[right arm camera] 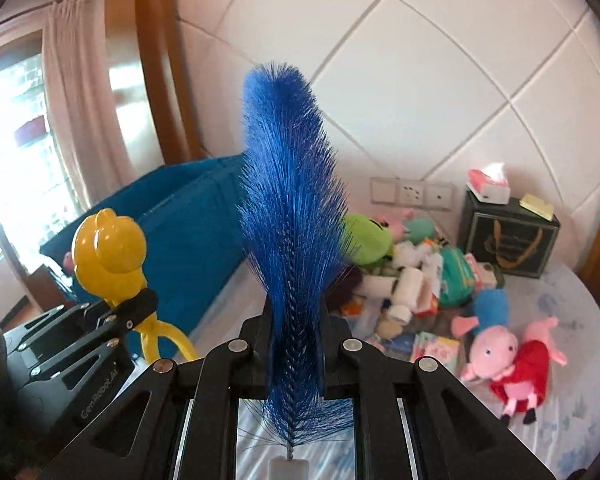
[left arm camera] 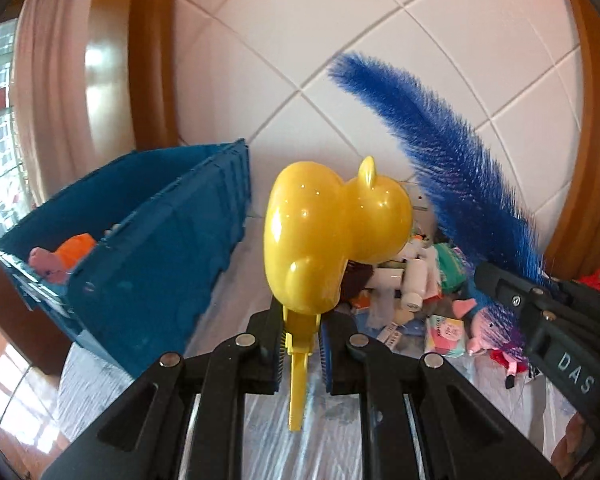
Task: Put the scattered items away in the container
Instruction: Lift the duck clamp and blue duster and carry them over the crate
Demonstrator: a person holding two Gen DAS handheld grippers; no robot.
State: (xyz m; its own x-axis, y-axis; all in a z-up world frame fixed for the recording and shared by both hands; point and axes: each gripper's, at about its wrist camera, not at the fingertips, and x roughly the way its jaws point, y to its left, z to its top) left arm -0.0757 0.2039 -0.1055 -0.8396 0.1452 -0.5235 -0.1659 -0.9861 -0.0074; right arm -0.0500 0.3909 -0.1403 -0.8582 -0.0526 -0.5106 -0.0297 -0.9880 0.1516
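Observation:
My left gripper (left arm camera: pixel 300 344) is shut on the handle of a yellow duck-shaped plastic tong toy (left arm camera: pixel 332 232) and holds it upright above the bed; it also shows in the right wrist view (right arm camera: pixel 108 252). My right gripper (right arm camera: pixel 296 344) is shut on a blue bristle brush (right arm camera: pixel 292 208) that stands upright; the brush also shows in the left wrist view (left arm camera: pixel 440 148). The blue crate (left arm camera: pixel 168 248) stands to the left of both grippers, with a pink and orange toy (left arm camera: pixel 64 260) inside. A pile of scattered toys (right arm camera: pixel 412 276) lies ahead on the bed.
Two pink pig plush toys (right arm camera: pixel 508 356) lie at the right on the bed sheet (right arm camera: pixel 572 360). A black bag (right arm camera: pixel 508 236) with a tissue box (right arm camera: pixel 488 184) stands by the padded white wall. A wooden frame and a curtain (right arm camera: pixel 72 100) are at the left.

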